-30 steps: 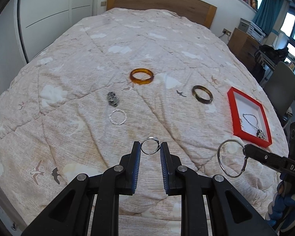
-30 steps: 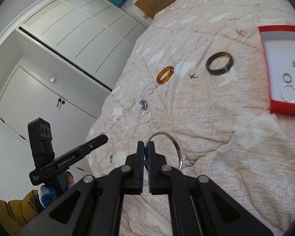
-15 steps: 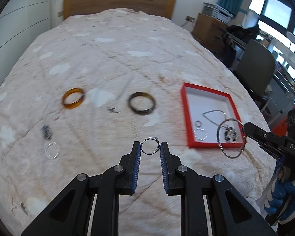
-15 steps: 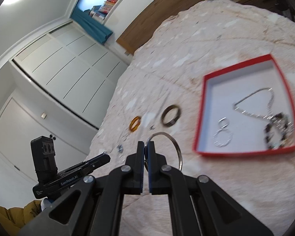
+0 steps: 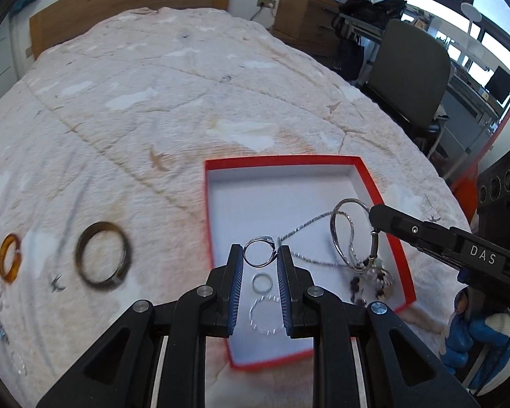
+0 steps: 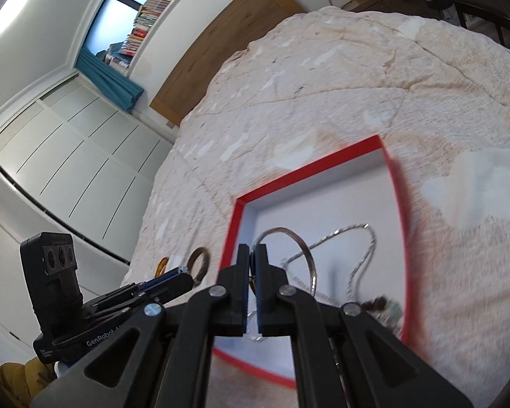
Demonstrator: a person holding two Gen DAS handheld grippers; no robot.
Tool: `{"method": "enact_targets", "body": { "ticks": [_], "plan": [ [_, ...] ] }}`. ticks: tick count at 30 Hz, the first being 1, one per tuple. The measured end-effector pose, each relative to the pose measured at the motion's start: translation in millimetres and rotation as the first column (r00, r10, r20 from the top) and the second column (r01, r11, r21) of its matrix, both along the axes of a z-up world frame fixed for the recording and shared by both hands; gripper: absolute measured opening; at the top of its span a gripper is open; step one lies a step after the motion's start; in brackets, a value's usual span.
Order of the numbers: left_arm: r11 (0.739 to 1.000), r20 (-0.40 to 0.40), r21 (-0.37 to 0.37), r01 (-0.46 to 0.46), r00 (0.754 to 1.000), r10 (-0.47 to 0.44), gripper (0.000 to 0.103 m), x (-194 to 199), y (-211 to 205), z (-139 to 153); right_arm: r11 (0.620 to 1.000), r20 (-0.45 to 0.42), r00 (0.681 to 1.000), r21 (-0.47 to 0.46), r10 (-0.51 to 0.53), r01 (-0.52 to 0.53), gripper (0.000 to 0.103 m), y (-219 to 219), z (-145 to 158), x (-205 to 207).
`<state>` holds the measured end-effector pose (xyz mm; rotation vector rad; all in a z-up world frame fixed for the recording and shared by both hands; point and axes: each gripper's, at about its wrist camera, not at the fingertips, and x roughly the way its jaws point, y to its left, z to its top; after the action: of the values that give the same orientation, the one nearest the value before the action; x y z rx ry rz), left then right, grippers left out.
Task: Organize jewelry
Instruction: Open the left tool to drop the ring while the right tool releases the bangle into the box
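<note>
My left gripper is shut on a small silver ring and holds it above the near left part of the red tray. My right gripper is shut on a large silver bangle, also above the tray; the bangle also shows in the left wrist view. In the tray lie a silver chain, a small ring, a thin beaded ring and a beaded piece.
On the bedspread left of the tray lie a dark bangle, an amber bangle and small silver pieces at the far left. An office chair and desk stand past the bed's right edge.
Both grippers have moved right and forward over the red tray, each still holding its ring. The tray now sits directly beneath both of them.
</note>
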<state>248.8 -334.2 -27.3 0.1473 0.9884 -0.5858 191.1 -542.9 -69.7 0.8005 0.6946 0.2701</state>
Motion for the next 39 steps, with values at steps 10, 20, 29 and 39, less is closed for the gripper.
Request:
{"method": "enact_targets", "body": {
  "ticks": [10,20,29,39],
  "plan": [
    [0.999,-0.048,0.040,0.011,0.999,-0.009,0.020,25,-25,-47,0.996,-0.015,0.997,-0.056,-0.071,0.070,0.003,-35,-22,-2],
    [0.998,-0.061,0.065,-0.009,0.998,0.013,0.020,30,-27,-59,0.990,-0.067,0.993,-0.116,-0.093,0.085,0.003,-39,-38,-7],
    [0.997,-0.037,0.081,-0.002,0.999,0.006,0.034,25,-32,-61,0.973,-0.073,0.993,-0.220,-0.095,0.077,0.004,-27,-32,-7],
    [0.997,-0.018,0.072,-0.002,1.000,0.004,0.051,18,-29,-49,0.949,-0.098,0.988,-0.303,-0.122,0.087,0.011,-24,-23,-10]
  ]
}}
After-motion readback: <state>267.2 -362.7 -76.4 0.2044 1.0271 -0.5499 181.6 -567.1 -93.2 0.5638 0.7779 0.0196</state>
